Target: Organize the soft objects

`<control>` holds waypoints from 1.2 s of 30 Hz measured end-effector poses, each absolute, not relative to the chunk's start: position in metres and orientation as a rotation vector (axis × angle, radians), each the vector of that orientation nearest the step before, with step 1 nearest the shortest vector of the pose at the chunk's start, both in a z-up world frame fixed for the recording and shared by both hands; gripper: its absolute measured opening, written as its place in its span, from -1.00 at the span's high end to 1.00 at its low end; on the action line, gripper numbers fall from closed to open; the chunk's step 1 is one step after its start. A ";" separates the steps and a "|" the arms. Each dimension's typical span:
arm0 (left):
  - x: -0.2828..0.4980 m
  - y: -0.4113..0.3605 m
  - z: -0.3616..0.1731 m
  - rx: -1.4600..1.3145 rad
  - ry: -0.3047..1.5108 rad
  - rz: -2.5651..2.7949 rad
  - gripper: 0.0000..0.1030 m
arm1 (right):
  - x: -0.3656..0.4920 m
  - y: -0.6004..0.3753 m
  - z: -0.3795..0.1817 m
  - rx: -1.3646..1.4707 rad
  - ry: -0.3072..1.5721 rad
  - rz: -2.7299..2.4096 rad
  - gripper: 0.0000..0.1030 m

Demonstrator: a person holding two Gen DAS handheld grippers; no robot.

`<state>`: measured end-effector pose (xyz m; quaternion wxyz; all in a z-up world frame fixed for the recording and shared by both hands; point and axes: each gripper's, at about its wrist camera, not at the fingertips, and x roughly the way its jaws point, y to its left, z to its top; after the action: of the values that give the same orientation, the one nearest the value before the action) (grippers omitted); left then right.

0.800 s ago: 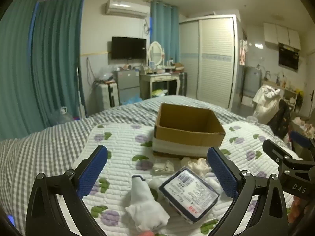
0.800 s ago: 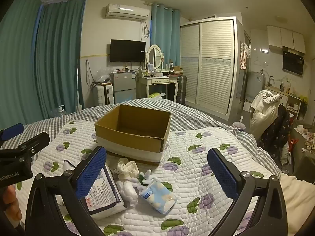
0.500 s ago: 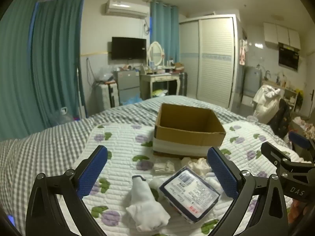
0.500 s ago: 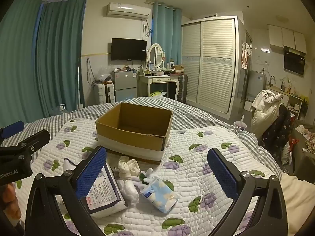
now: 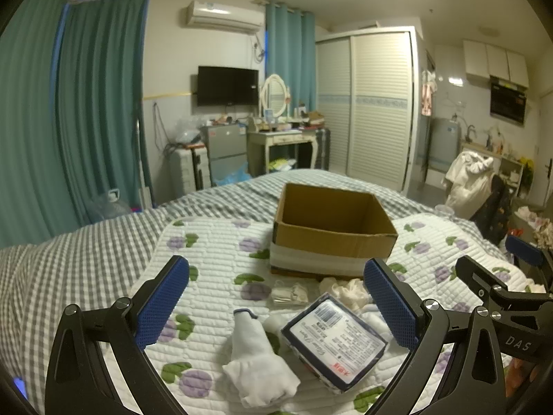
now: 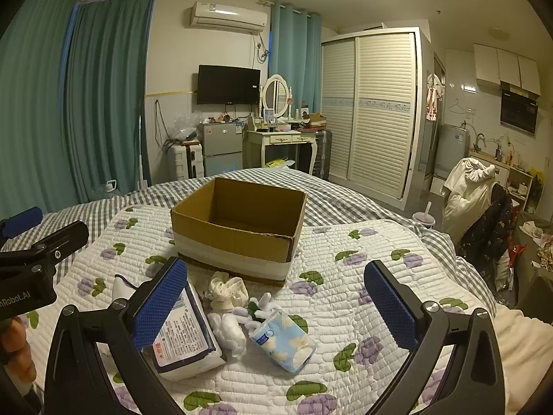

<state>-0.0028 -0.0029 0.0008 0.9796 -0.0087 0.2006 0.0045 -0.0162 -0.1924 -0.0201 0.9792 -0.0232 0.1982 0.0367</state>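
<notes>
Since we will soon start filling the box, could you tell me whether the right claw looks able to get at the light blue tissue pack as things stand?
Probably yes. The right claw is open, and the light blue tissue pack lies uncovered on the quilt just ahead of it.

A quilted floral pad [image 6: 345,297] covers the gingham bed [image 6: 345,204]. On it sit a cardboard box [image 6: 238,242], wipes pack [image 6: 183,339], tissue packet [image 6: 283,340], and perhaps rolled socks [image 5: 257,363].

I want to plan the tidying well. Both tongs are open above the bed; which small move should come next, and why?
Probably lower the right tongs onto the light blue tissue pack. It lies nearly centred between their open fingers, apart from the dark-edged pack, and the cardboard box behind it looks empty. The left tongs are open too and hold nothing.
</notes>
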 end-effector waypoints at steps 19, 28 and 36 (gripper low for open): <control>-0.002 0.003 0.003 -0.013 0.402 0.013 -1.00 | -0.017 -0.191 -0.023 -0.049 0.403 0.074 -1.00; -0.002 0.004 0.003 -0.013 0.403 0.008 -1.00 | -0.018 -0.191 -0.024 -0.049 0.404 0.076 -1.00; -0.002 0.004 0.003 -0.013 0.402 0.009 -1.00 | -0.017 -0.191 -0.028 -0.050 0.408 0.079 -1.00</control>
<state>-0.0020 0.0039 0.0028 0.9798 -0.0062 0.1998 0.0044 -0.0171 -0.1911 -0.0285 0.9782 -0.0247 0.2023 0.0393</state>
